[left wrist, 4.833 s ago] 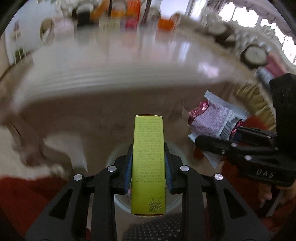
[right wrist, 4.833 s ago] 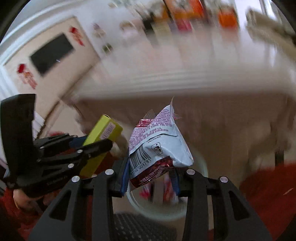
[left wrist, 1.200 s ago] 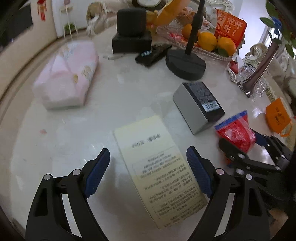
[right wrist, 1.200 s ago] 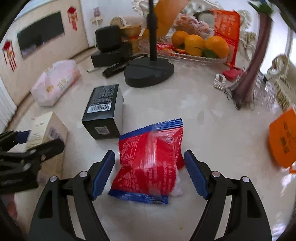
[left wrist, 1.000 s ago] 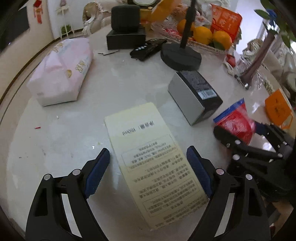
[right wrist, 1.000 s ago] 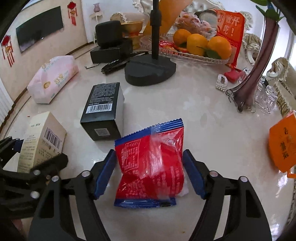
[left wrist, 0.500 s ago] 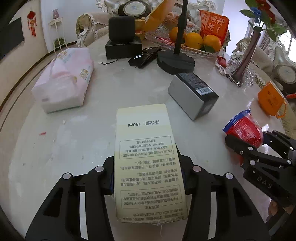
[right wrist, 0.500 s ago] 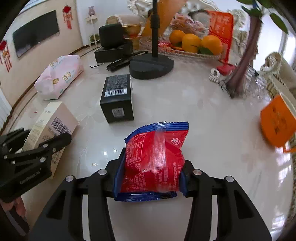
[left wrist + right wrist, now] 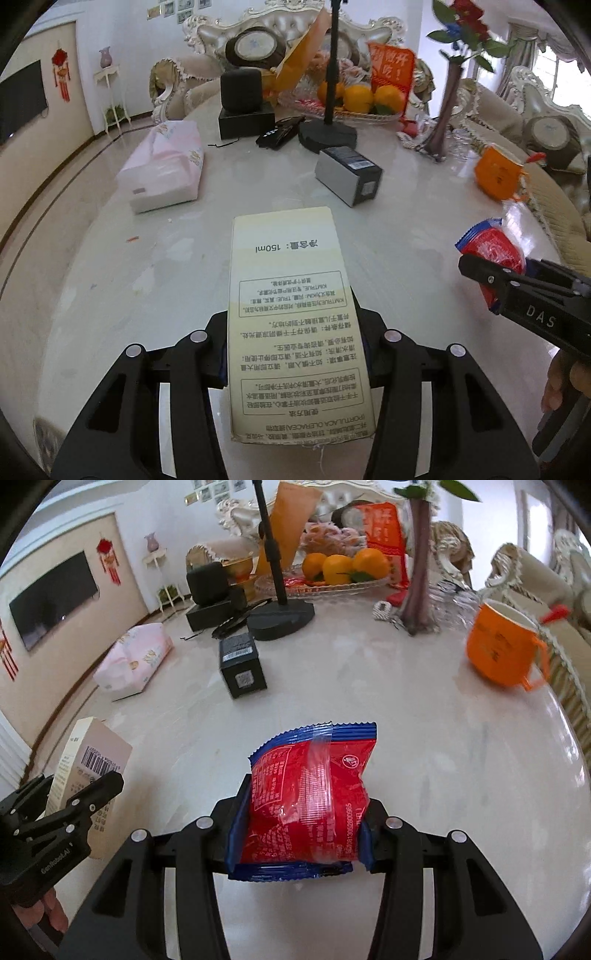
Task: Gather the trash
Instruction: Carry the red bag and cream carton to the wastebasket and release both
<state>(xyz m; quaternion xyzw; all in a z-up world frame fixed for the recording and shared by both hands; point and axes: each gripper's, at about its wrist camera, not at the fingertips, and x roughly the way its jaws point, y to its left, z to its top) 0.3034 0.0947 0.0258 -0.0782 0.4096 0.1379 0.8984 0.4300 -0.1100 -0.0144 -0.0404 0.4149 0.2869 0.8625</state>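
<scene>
Two trash items in hand. I see one cream carton [image 9: 295,317] clamped lengthwise in the left claw [image 9: 295,354], its printed face up and its far end reaching out over the surface [image 9: 406,229]. One red snack packet [image 9: 310,805] with blue crimped edges sits pinched in the right claw [image 9: 297,843], above the same pale marble top. Both claws have just closed down; each now stands part-way shut, pads pressing the sides of its item.

Left on the surface, counted: one black box [image 9: 240,662] lying on its side, one pink tissue pack [image 9: 164,170], one orange cup [image 9: 502,653], one black stand base [image 9: 280,620] with its pole, one glass tray [image 9: 332,585] carrying three oranges [image 9: 343,566], one purple vase [image 9: 421,587].

Hard to read: the blue pads of the left claw are mostly hidden behind the carton; the carton's near end is cut by the claw body. From the left wrist view the packet is half covered by the right claw's finger. Whether either item clears the surface I cannot tell.
</scene>
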